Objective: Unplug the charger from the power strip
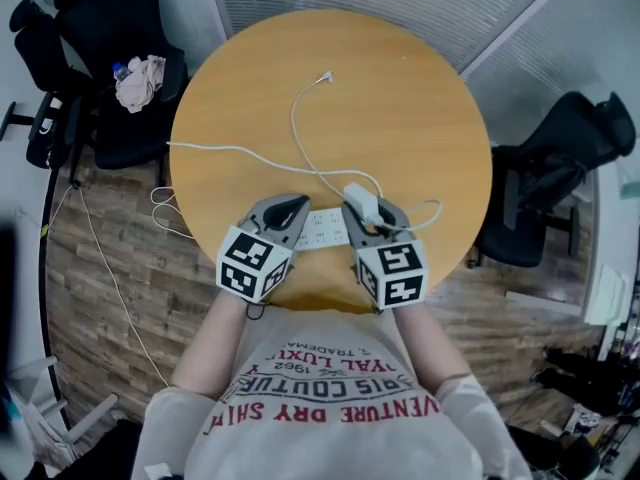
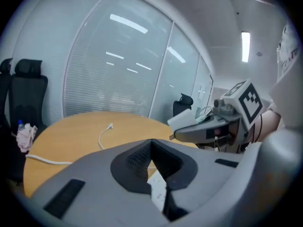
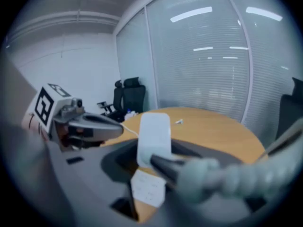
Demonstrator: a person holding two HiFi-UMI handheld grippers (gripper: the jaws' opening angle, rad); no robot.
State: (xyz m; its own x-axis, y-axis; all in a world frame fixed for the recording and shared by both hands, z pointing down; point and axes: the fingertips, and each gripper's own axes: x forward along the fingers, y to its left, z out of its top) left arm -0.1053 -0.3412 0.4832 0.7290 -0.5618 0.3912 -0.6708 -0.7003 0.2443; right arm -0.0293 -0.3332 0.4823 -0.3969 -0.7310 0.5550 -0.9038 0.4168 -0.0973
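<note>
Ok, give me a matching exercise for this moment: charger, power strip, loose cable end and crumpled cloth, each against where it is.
Things:
1. charger
2. power strip
3. loose cable end
4. crumpled cloth

Places:
A. on the black chair beside the table
B. between the jaws of the right hand-held gripper
C. on the far part of the table
D. at the table's near edge, between the left hand-held gripper and the right one

Pairs: 1-B; 2-D; 3-C; 4-A

Round wooden table (image 1: 420, 98), black chairs (image 1: 95, 18)
</note>
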